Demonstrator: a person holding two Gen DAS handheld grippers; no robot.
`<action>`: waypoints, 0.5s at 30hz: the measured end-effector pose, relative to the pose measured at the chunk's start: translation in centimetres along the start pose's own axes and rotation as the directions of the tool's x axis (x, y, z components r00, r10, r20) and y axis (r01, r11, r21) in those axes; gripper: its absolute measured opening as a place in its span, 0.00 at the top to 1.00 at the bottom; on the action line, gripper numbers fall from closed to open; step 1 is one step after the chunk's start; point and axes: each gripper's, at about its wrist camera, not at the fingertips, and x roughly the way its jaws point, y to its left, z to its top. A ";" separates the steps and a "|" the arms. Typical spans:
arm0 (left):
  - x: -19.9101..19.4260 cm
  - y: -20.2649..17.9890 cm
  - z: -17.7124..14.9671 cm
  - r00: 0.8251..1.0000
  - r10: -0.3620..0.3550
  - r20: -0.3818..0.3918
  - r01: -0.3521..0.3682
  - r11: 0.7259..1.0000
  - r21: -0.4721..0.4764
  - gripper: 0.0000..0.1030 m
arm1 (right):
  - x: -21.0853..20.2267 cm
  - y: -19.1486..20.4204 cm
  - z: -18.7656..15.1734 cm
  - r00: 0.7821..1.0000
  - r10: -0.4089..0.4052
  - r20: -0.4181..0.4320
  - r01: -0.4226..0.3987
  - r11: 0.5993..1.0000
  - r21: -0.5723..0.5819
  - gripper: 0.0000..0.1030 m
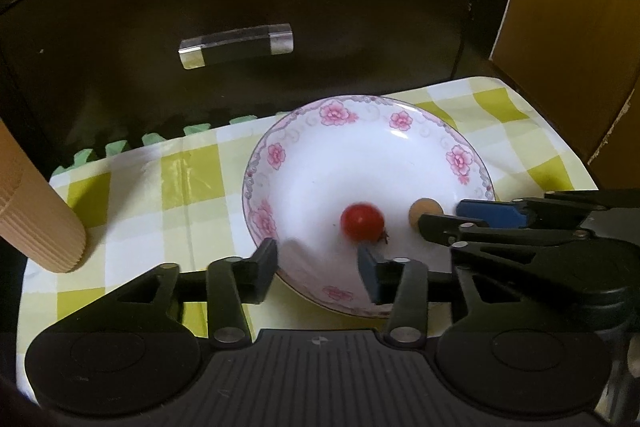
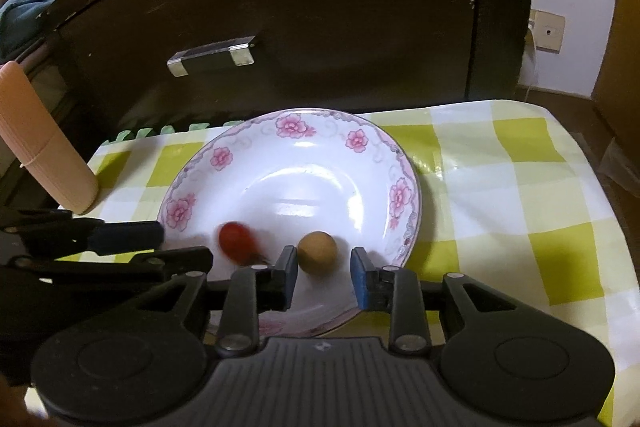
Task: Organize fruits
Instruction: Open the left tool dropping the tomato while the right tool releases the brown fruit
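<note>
Checked cloth (image 2: 500,187) open off my right tongs | flowered plate (image 1: 360,163) under both, near rim by my fingertips | left tongs (image 1: 320,267) tilted down, jaws apart, gripping nothing, red tomato (image 1: 363,221) just ahead | right tongs (image 2: 324,275) apart, brown fruit (image 2: 318,246) loose between | socket (image 2: 547,31) only in right view

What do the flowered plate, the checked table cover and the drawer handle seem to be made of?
Flowered plate: probably glazed ceramic, since its white surface is glossy with sharp highlights. Checked table cover: likely plastic or oilcloth, being shiny and wrinkled with glare. Drawer handle: apparently clear acrylic or glass with metal ends, as it looks see-through.
</note>
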 end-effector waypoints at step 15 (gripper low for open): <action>-4.0 0.1 -0.6 0.999 -0.017 0.049 0.018 1.000 -0.020 0.35 | -4.4 0.5 0.0 0.999 -0.017 0.043 0.018 1.000 -0.006 0.67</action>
